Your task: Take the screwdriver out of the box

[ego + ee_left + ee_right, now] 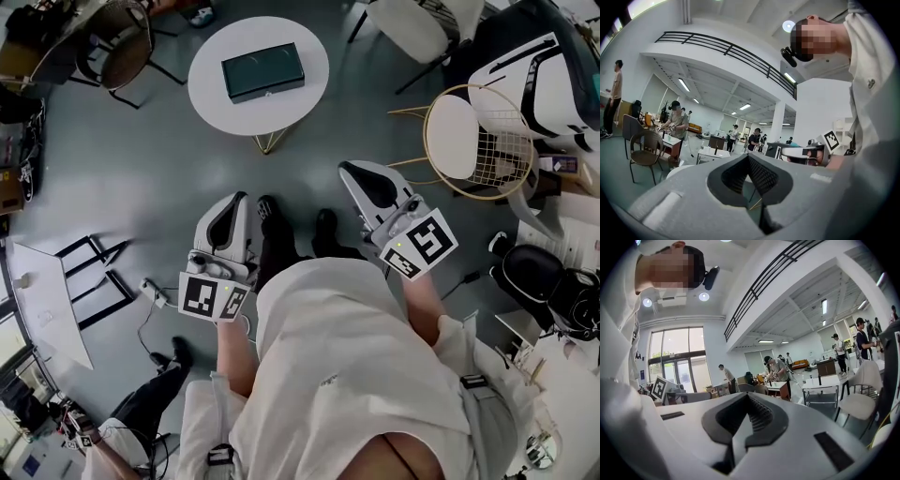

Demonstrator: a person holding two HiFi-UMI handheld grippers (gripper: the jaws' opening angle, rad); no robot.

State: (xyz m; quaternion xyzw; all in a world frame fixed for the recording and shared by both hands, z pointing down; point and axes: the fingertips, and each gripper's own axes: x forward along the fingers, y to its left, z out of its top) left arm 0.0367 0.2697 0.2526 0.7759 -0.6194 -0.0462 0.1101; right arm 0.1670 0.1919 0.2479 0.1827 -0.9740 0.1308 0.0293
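A standing person (pixel 347 375) holds the left tongs (pixel 238 199) and right tongs (pixel 351 171), both clenched on nothing, well apart from a dark box (pixel 262 71) on a round white table (pixel 214 89).

One box (pixel 262 71), one table (pixel 214 94), two grippers (pixel 234 201) (pixel 353 171)

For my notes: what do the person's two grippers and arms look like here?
The left gripper and right gripper both have smooth white tapered shells with black ribbed pads inside. Each carries a white cube at its rear, printed with black square markers. No cables show on them. The person wears a white short-sleeved shirt.
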